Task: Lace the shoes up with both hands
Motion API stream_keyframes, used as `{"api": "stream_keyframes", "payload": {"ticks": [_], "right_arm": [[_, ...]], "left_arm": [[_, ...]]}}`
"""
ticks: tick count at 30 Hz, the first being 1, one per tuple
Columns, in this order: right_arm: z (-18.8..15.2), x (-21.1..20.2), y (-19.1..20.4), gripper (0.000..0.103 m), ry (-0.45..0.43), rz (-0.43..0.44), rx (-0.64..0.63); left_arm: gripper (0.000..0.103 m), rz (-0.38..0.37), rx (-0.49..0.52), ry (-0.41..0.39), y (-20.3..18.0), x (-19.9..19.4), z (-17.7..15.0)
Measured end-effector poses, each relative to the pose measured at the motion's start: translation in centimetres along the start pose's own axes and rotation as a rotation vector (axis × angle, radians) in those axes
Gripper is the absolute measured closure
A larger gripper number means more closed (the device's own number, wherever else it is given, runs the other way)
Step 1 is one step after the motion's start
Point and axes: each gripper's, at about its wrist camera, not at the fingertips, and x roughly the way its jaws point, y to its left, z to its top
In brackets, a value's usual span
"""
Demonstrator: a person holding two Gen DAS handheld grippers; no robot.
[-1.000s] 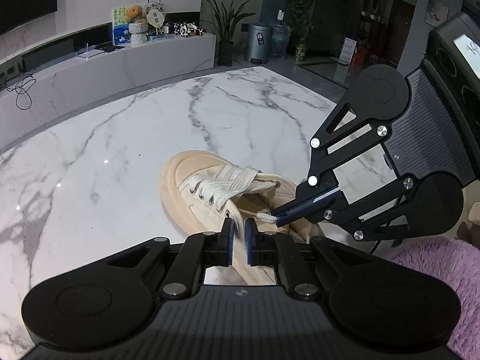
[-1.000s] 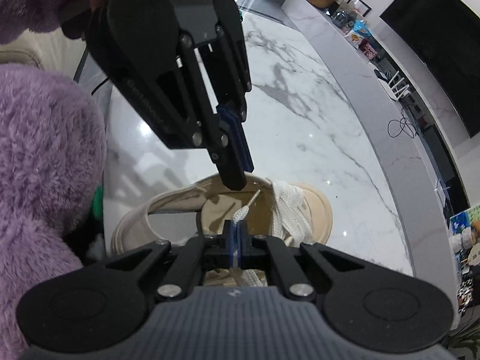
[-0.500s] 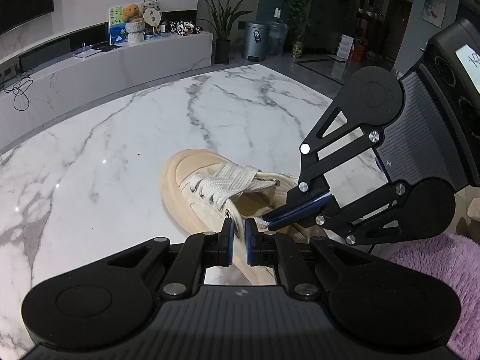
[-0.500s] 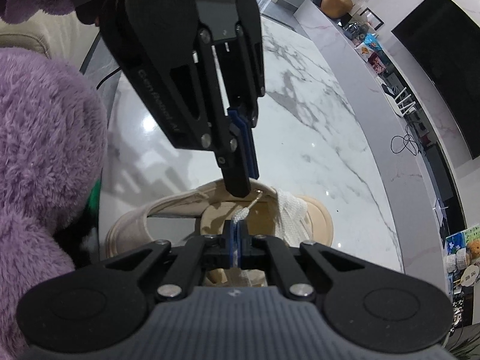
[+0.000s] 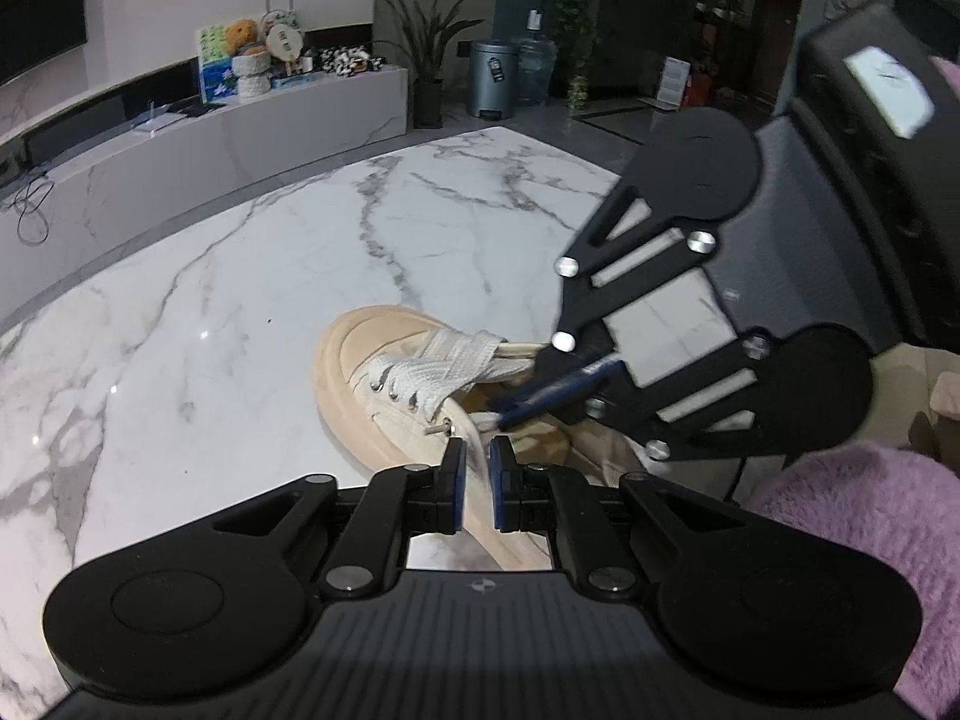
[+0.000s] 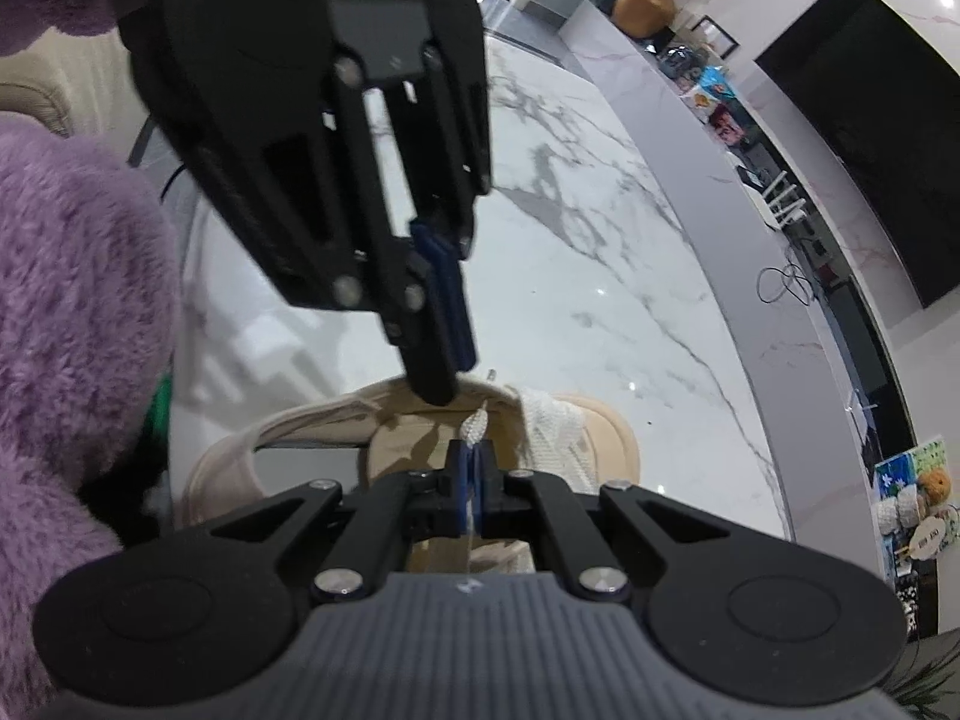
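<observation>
A beige shoe (image 5: 360,372) with white laces (image 5: 444,360) lies on the marble table (image 5: 240,300), toe pointing away in the left wrist view. My left gripper (image 5: 474,459) is shut on the shoe's upper edge beside the eyelets; from the right wrist it reaches down from above (image 6: 450,369). My right gripper (image 6: 471,459) is shut on the frayed white lace end (image 6: 474,425) over the shoe's opening, and it enters the left wrist view from the right (image 5: 507,414). A thin lace tip (image 5: 437,428) sticks out at a side eyelet.
A purple fluffy sleeve (image 5: 840,510) fills the near right, and the left of the right wrist view (image 6: 72,300). A long white console (image 5: 240,120) with boxes and toys runs behind the table. Bare marble lies left of and beyond the shoe.
In the left wrist view the right gripper's tips have slid slightly left toward the eyelets with the lace end. A thin lace tip now shows at the side eyelet.
</observation>
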Motion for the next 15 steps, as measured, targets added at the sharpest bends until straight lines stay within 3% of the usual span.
{"api": "stream_keyframes", "payload": {"ticks": [8, 12, 15], "right_arm": [[0.2, 0.5, -0.3, 0.1, -0.014, -0.033, 0.06], [0.3, 0.6, -0.3, 0.1, -0.026, -0.039, 0.081], [0.4, 0.7, -0.4, 0.1, -0.031, -0.038, 0.095]], "left_arm": [[0.096, 0.069, 0.135, 0.026, -0.5, -0.4, 0.0], [0.087, 0.103, 0.226, 0.043, -0.9, 0.5, 0.0], [0.087, 0.118, 0.285, 0.053, -1.3, 1.2, 0.2]]}}
